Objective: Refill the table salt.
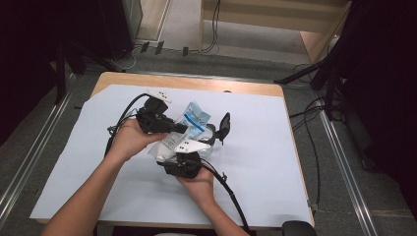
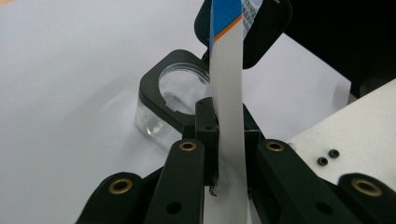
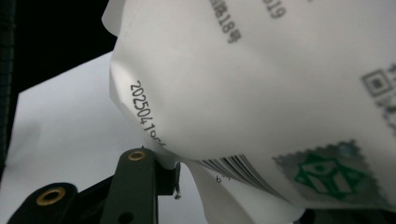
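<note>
Mid-table, I hold a white-and-blue pouch (image 1: 189,129) in the air between both tongs — the left tongs (image 2: 227,140) clamped on its flat edge, the right tongs (image 1: 194,146) gripping its crumpled bottom. I judge the next move a pull-apart to tear it. The clear holder (image 2: 175,95) sits close below — the white sheet (image 1: 255,147) leaves room right.

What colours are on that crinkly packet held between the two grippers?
The white plastic packet carries blue print with an orange stripe, clearest in the left gripper view.
</note>
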A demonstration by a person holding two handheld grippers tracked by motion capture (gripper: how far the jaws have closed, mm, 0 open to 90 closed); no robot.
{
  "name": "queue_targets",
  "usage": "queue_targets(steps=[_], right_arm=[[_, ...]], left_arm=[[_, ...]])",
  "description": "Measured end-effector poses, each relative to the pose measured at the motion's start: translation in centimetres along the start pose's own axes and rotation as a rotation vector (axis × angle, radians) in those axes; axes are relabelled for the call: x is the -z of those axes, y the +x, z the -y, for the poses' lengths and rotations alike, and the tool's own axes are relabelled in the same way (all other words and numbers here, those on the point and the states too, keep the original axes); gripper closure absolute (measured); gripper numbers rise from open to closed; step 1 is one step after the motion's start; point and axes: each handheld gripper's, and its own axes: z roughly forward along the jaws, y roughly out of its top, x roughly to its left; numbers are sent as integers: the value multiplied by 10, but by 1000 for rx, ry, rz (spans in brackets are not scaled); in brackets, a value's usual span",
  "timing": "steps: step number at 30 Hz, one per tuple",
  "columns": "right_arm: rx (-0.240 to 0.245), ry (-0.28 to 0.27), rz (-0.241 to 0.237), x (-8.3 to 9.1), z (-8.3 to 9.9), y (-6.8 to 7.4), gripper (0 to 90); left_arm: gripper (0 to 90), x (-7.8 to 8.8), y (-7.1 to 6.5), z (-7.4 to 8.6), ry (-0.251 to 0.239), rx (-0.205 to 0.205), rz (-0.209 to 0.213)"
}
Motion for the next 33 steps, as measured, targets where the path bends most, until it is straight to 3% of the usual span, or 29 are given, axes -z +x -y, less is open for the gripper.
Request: queue_targets(steps=[8,12,19,30,33], right_arm=[[-6,-2,1,-3,-8,1,562],[-41,-19,-9,-3,-9,-1,598],[-147,-67,-84,-3,-7,-2,612],[-151,-79,-74,2,-7,-8,614],[-155,-80,-81,4,-7,-10,615]], left_arm=[[875,-2,-1,-8,26,30,-43],[867,-2,1,-9,30,30,-31],[834,-7,6,-11,44,48,-8],[759,3,8,-12,31,36,-13],[817,4,7,-11,38,32,-12]])
